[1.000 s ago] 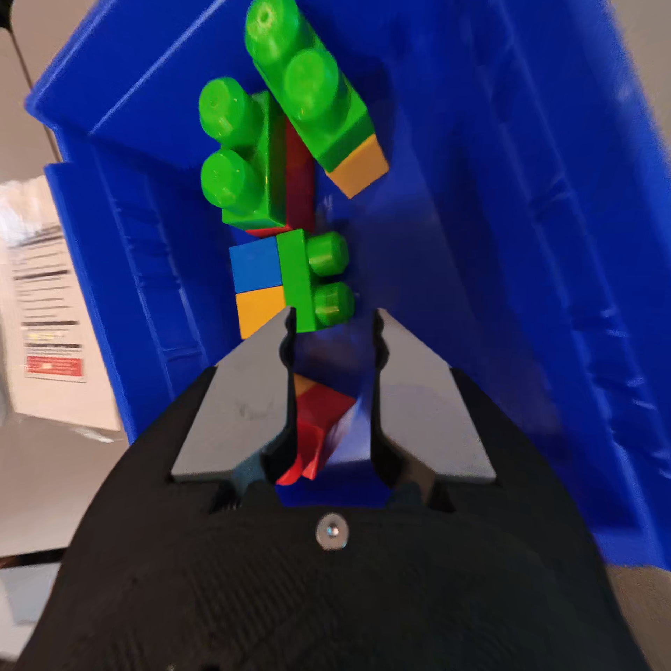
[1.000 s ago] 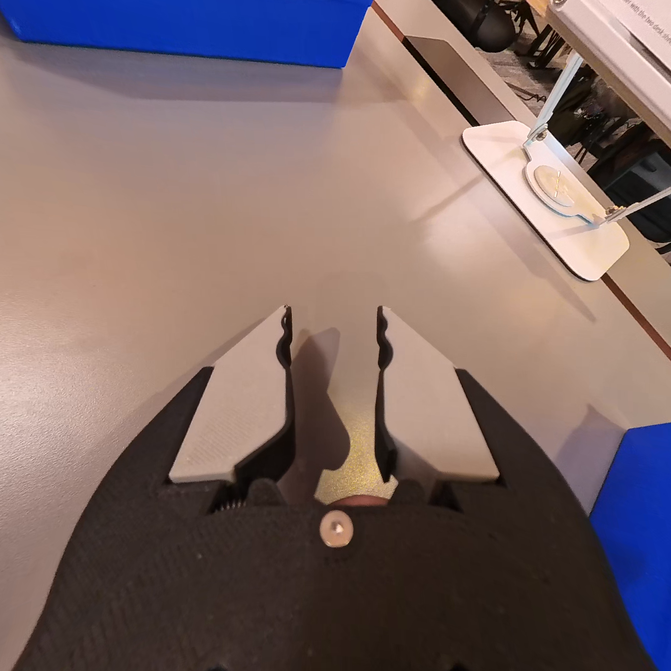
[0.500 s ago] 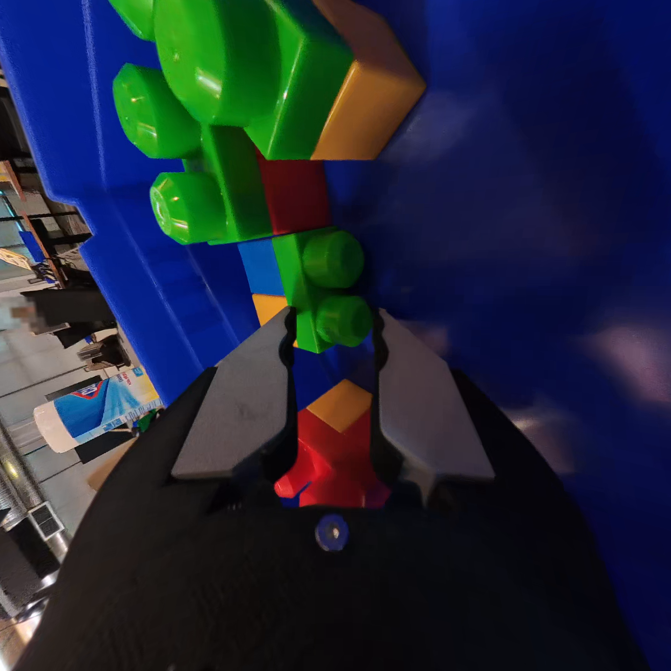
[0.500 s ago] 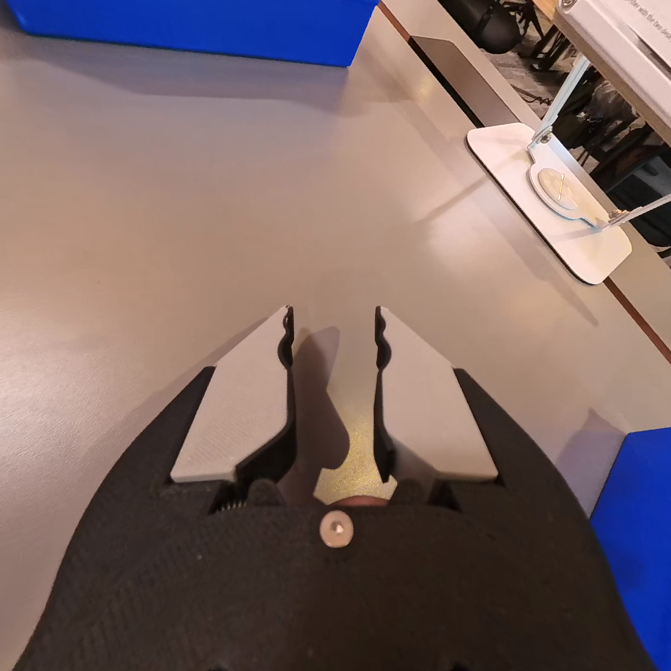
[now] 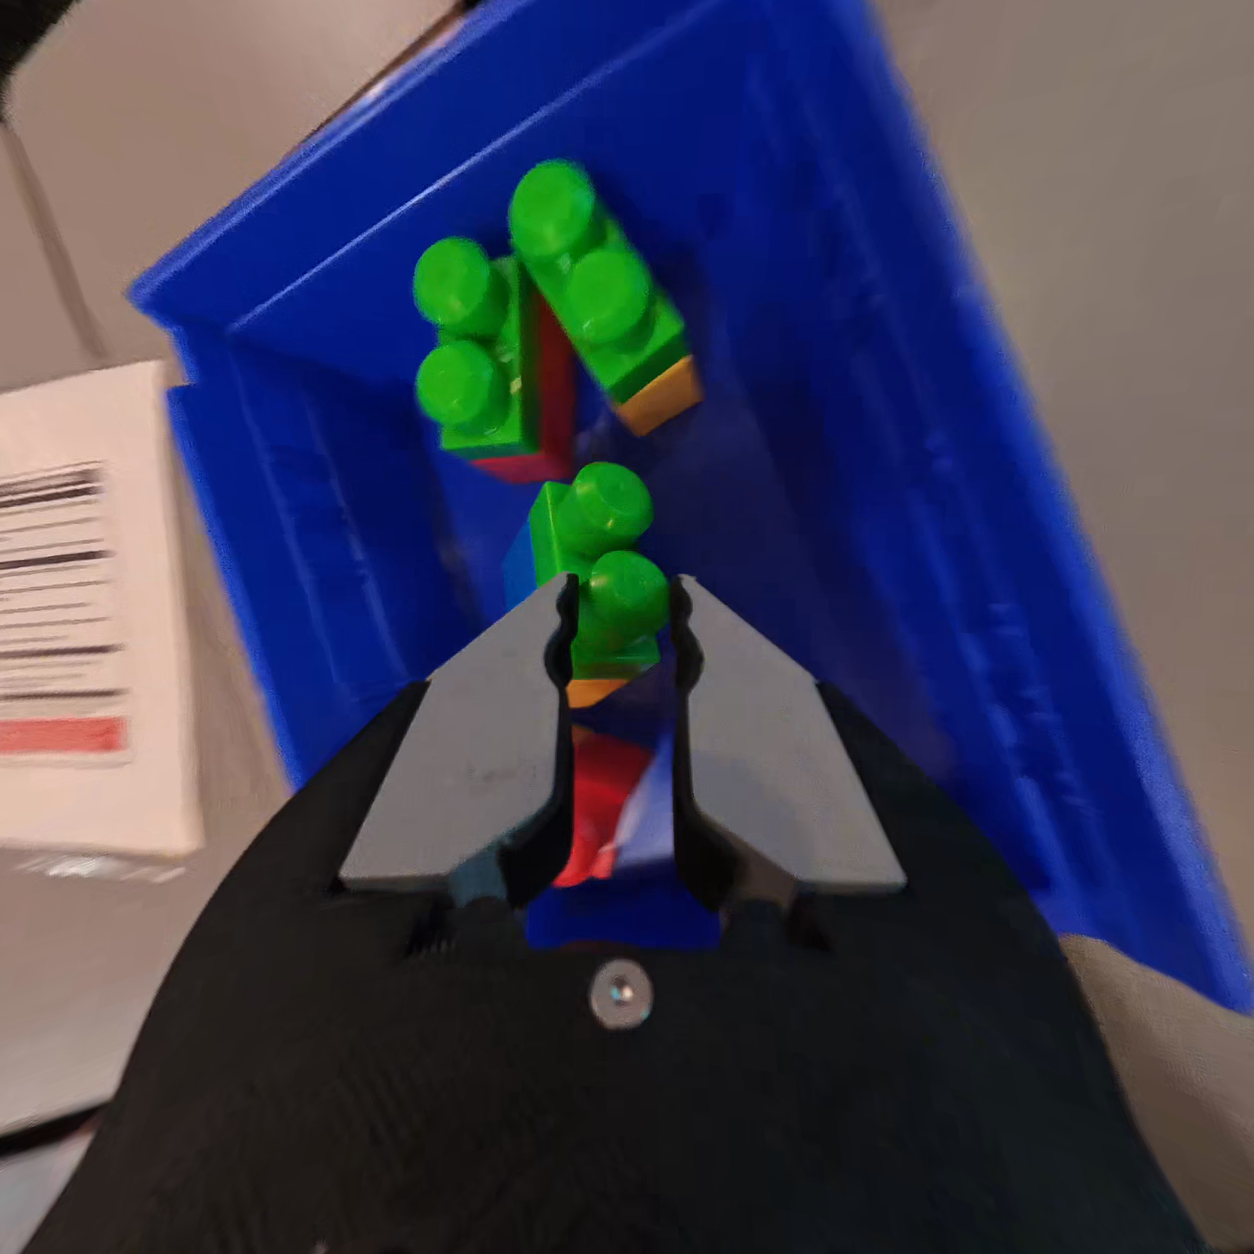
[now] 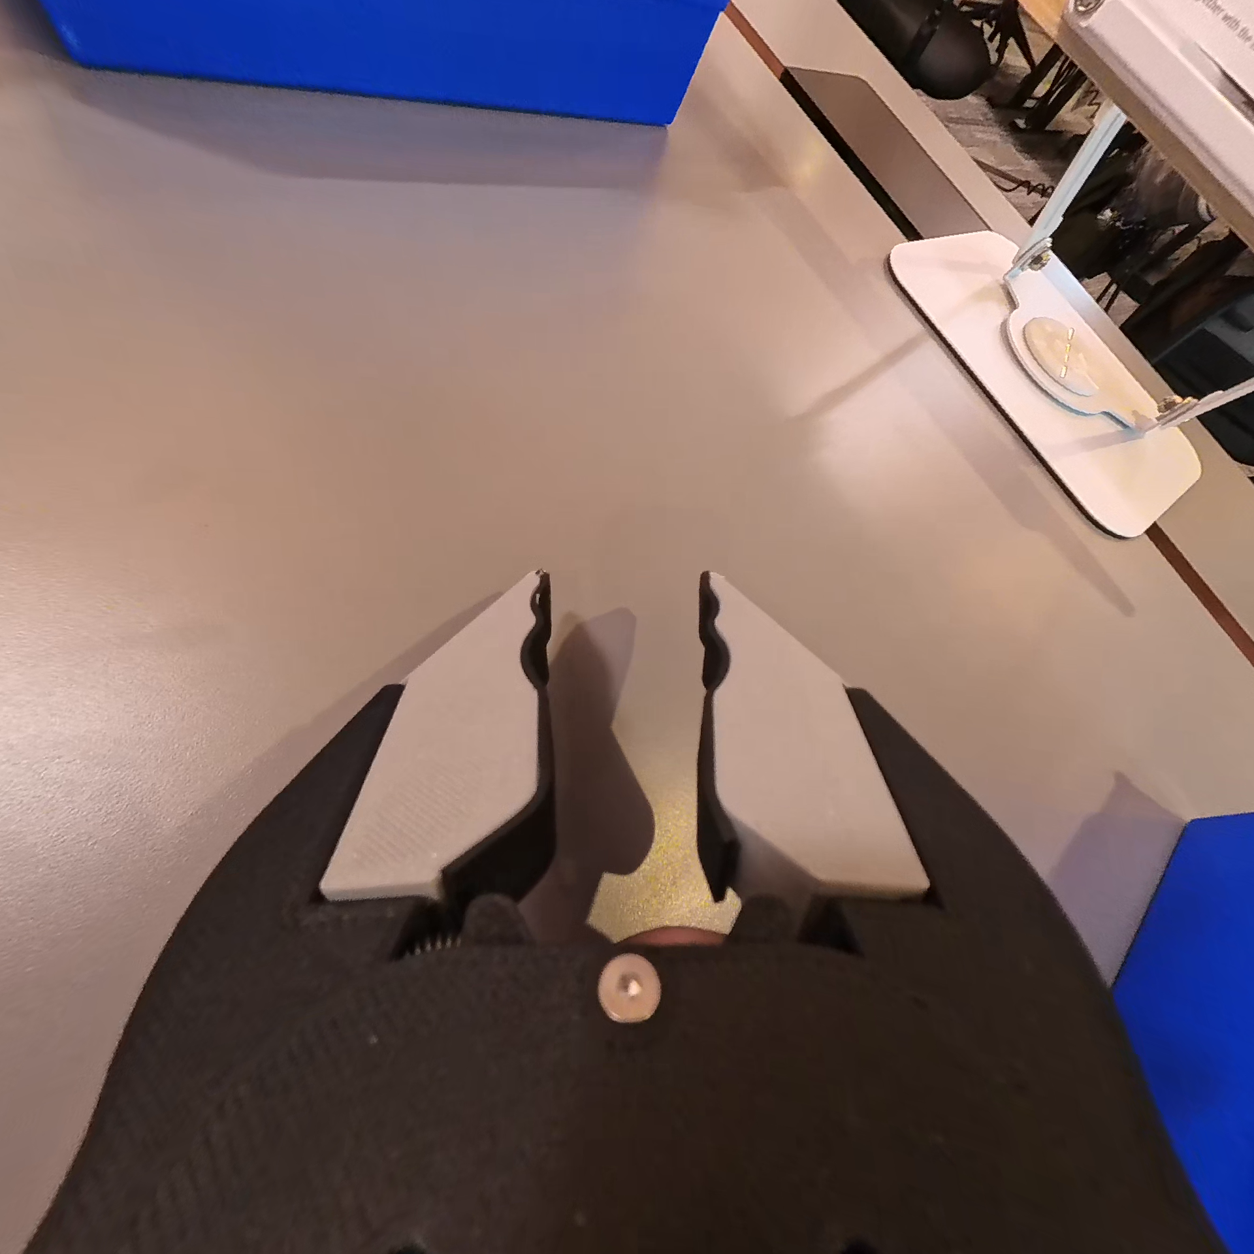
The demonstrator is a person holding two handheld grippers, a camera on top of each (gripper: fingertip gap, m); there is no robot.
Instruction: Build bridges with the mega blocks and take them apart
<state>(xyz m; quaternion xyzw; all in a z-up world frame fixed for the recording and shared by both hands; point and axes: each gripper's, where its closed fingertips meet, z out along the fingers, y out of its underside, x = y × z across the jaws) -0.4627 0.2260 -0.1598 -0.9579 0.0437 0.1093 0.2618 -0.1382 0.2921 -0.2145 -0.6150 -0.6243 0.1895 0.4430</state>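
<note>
Inside the blue bin (image 5: 882, 475) lie chunky plastic blocks stuck together in little stacks. The nearest stack has a green block (image 5: 597, 577) with two round bumps, on top of blue and orange ones. The left gripper (image 5: 623, 590) has its fingers close around the nearer bump, touching it on both sides. The right gripper (image 6: 621, 590) hangs over the bare table (image 6: 339, 373), fingers apart and holding nothing.
</note>
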